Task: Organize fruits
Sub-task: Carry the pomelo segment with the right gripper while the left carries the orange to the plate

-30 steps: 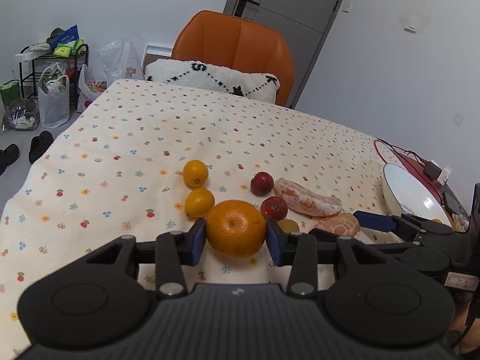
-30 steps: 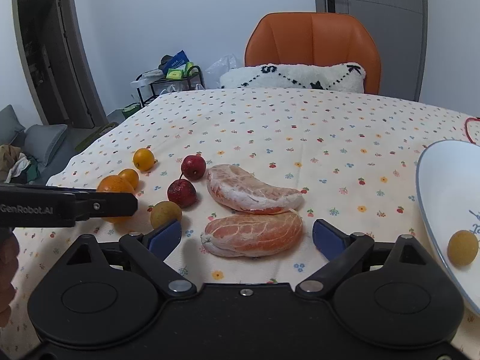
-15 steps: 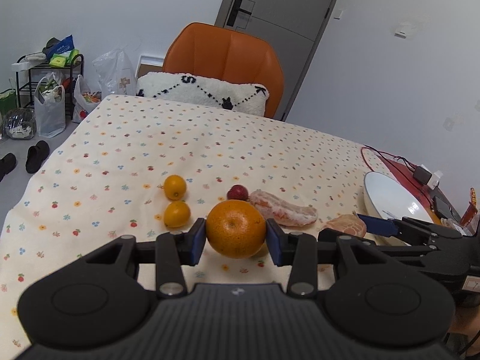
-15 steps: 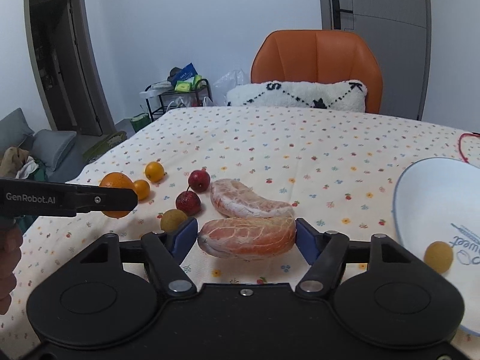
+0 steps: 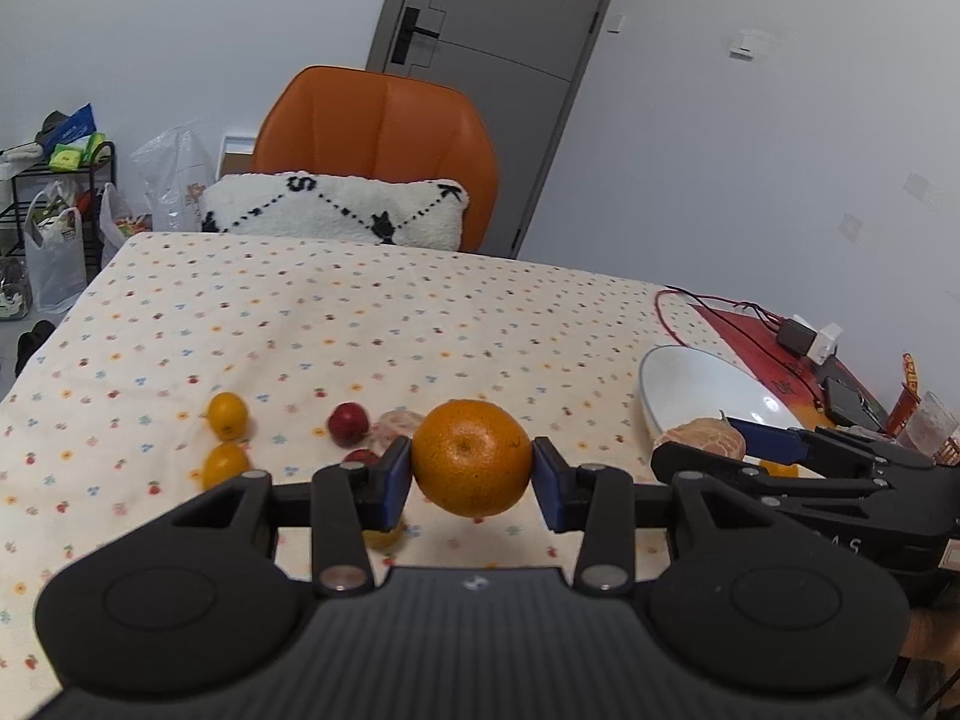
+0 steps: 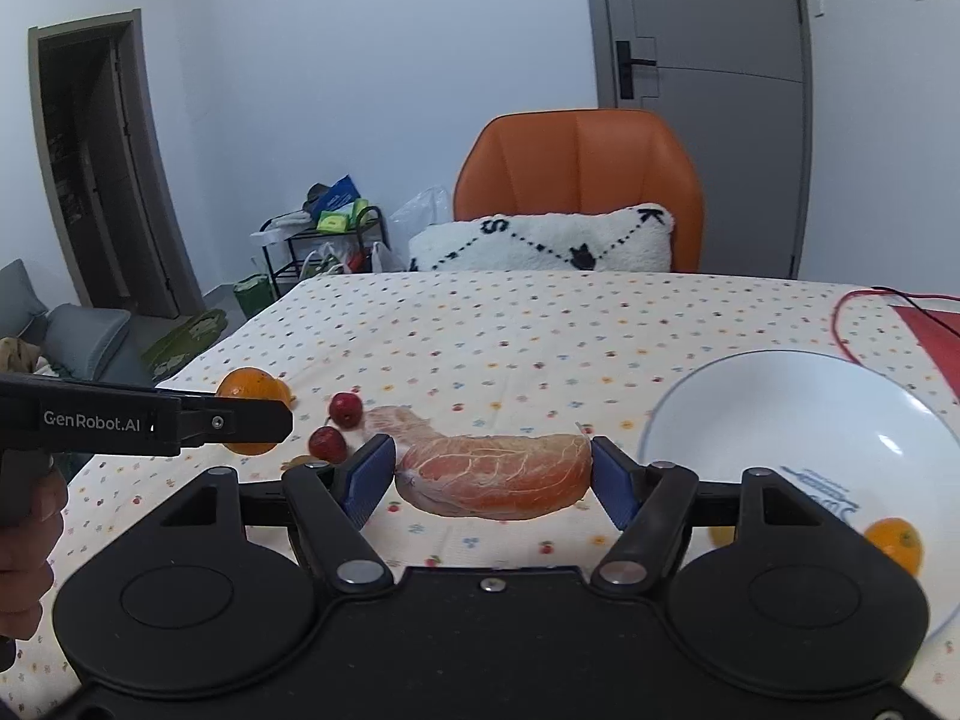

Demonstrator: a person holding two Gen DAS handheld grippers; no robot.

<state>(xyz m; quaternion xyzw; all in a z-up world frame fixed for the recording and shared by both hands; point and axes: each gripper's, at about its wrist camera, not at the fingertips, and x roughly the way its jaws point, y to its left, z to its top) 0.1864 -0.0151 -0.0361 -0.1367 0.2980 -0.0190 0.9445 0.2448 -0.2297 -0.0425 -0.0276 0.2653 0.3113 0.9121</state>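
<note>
Left gripper [image 5: 472, 474]: jaws clamped on 1 orange [image 5: 471, 457], one blue pad on each side, fruit clear of the cloth [image 5: 360, 312].

Left view, from left of the jaws across:
- 2 small yellow-orange citrus [image 5: 227, 414] on the cloth, well left of the jaws, one above the other and apart.
- 2 red fruits [image 5: 348, 423] just left of and beyond the left jaw; the nearer one is half hidden behind that jaw.
- 1 peeled pomelo wedge [image 5: 401, 423] beyond the jaws, mostly hidden by the orange.
- 1 yellowish fruit showing below the left jaw, mostly covered, kind unclear.
- 1 white bowl [image 5: 690, 384] right of the jaws.

Right gripper [image 6: 493, 471]: jaws have just been closing and now press on the two ends of 1 pomelo segment [image 6: 495, 474], held off the cloth, lengthwise between the pads.

Right view, same order:
- the left gripper's finger enters from the left edge with the orange behind it, well left of the right jaws.
- 2 red fruits just beyond the left jaw.
- the wedge on the cloth, directly behind the held segment.
- the bowl right of the jaws, with 2 small orange-yellow fruits [image 6: 897, 543] inside near its front; the left one is partly hidden by the gripper body.

Behind the table: 1 orange chair [image 6: 579, 180], 1 white cushion [image 6: 540, 240].
</note>
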